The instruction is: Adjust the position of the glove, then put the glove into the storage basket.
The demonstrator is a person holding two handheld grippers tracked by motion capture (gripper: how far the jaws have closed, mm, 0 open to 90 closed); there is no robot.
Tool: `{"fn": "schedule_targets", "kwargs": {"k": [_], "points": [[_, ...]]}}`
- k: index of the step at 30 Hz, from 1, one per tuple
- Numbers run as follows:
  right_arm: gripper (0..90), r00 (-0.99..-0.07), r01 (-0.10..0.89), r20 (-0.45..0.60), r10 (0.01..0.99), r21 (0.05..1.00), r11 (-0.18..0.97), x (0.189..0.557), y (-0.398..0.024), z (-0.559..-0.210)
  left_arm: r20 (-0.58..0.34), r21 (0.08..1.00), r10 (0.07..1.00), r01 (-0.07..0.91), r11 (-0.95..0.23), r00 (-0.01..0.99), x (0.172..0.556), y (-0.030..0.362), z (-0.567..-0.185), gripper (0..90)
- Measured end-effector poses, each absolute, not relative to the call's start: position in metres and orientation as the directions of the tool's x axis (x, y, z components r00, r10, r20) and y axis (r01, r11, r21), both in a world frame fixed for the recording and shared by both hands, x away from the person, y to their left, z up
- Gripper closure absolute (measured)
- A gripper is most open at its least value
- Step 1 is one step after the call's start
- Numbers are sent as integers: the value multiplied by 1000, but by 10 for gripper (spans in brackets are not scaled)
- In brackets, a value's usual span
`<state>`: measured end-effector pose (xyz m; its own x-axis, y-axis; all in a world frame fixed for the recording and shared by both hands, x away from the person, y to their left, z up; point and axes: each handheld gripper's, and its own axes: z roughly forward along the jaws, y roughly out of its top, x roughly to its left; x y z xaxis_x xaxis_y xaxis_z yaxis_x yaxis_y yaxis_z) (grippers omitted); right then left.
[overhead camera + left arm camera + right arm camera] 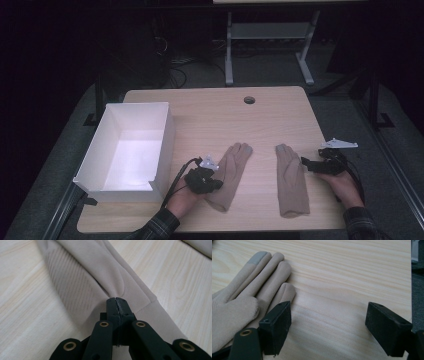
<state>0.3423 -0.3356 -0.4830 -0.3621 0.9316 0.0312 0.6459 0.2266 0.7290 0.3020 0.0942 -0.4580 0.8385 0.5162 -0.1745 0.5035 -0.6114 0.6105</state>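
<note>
Two beige gloves lie flat on the wooden table (210, 115), fingers pointing away. My left gripper (216, 184) rests on the cuff side of the left glove (232, 167). In the left gripper view its jaws (117, 300) are pressed together, with the glove's fabric (82, 282) puckered into their tips. The right glove (291, 180) lies apart from it. My right gripper (307, 164) sits just right of that glove, low over the table. In the right gripper view it (328, 311) stands wide open over bare wood, its left jaw beside the glove's fingers (249, 290), one of them grey-tipped.
A white open box (167, 135) stands at the table's left edge, close to my left hand. A cable hole (249, 100) sits near the far edge. Bare wood lies between the gloves and behind them. The near edge is just below both cuffs.
</note>
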Motion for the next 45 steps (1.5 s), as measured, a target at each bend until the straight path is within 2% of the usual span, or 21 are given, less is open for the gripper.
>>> {"fn": "schedule_targets", "kwargs": {"k": [5, 12, 16, 22, 32, 36, 37, 39, 40, 41, 43, 44, 45], "points": [[206, -362, 646, 31, 932, 729, 227, 342, -336, -483, -160, 622, 512, 489, -611, 844, 304, 95, -452, 775], [206, -362, 646, 31, 932, 729, 227, 342, -336, -483, -132, 667, 565, 495, -557, 814, 323, 100, -441, 536], [206, -362, 646, 31, 932, 729, 227, 342, -336, -483, -129, 678, 584, 501, -538, 802, 335, 100, -439, 478], [206, -362, 646, 31, 931, 729, 227, 342, -336, -483, -127, 693, 628, 521, -497, 768, 357, 99, -445, 478], [206, -362, 646, 31, 932, 729, 227, 342, -336, -483, -123, 650, 632, 543, -532, 765, 365, 92, -463, 497], [206, -367, 645, 32, 930, 729, 229, 342, -336, -483, -92, 654, 615, 513, -556, 783, 363, 90, -463, 580], [210, -374, 643, 31, 927, 729, 234, 342, -335, -483, -110, 653, 600, 513, -558, 793, 361, 89, -463, 721], [226, -379, 639, 29, 925, 732, 238, 342, -336, -483, -111, 653, 597, 511, -559, 794, 361, 87, -464, 785], [226, -379, 639, 29, 925, 732, 238, 342, -336, -483, -112, 650, 593, 510, -563, 798, 361, 87, -463, 785], [290, -385, 633, 29, 922, 736, 241, 341, -335, -483, -123, 650, 593, 516, -558, 796, 361, 87, -463, 826], [352, -387, 628, 30, 922, 740, 240, 339, -336, -482, -156, 652, 591, 532, -541, 792, 363, 90, -463, 849], [352, -387, 628, 30, 922, 740, 240, 339, -336, -482, -156, 652, 591, 532, -541, 792, 363, 90, -463, 857], [473, -392, 628, 37, 919, 741, 238, 336, -337, -478, -178, 654, 591, 543, -527, 787, 364, 92, -463, 862]]}}
